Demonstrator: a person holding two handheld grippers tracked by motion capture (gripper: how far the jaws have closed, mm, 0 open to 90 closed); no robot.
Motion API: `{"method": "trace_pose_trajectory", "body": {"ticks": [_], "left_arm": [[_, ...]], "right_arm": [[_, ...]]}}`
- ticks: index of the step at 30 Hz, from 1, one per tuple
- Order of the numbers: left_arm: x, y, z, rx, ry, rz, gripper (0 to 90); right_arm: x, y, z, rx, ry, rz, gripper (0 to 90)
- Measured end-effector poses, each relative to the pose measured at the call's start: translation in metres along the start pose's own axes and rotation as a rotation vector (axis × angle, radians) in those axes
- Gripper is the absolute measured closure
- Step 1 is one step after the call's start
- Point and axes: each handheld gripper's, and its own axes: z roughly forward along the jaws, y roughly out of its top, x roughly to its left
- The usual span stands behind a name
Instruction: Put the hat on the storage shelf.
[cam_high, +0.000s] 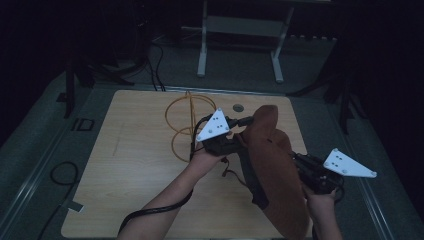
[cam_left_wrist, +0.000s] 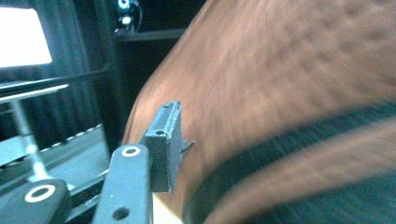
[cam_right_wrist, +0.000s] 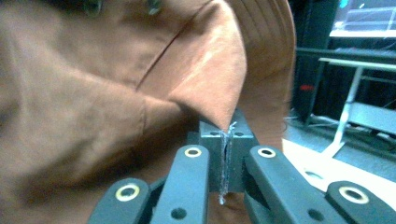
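Pinching the near edge of the brown garment (cam_right_wrist: 116, 93), the right gripper (cam_right_wrist: 226, 163) lifts it while the left gripper (cam_left_wrist: 163, 144), half open beside the cloth, likely needs to regrip next.

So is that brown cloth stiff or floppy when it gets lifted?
Probably floppy: the brown cloth sags in folds below the right gripper, which pinches one corner. It looks light, since that small pinch carries it. It may slip free if tugged.
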Motion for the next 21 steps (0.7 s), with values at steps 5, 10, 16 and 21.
{"method": "trace_pose_trajectory", "body": {"ticks": [5,10,16,21], "left_arm": [[0.005,-0.006,-0.008,0.052,0.074,0.011,46.6],[0.007,-0.016,-0.013,0.13,0.133,0.02,42.3],[0.006,-0.024,-0.022,0.216,0.2,0.041,39.6],[0.007,-0.028,-0.037,0.228,0.192,0.022,34.6]], "right_arm": [[-0.008,0.011,-0.013,-0.044,-0.037,-0.004,89.1],[-0.018,0.02,-0.022,-0.063,-0.09,-0.001,89.0],[-0.026,0.027,-0.025,-0.072,-0.115,0.017,89.0],[-0.029,0.035,-0.028,-0.084,-0.147,0.014,89.0]]}}
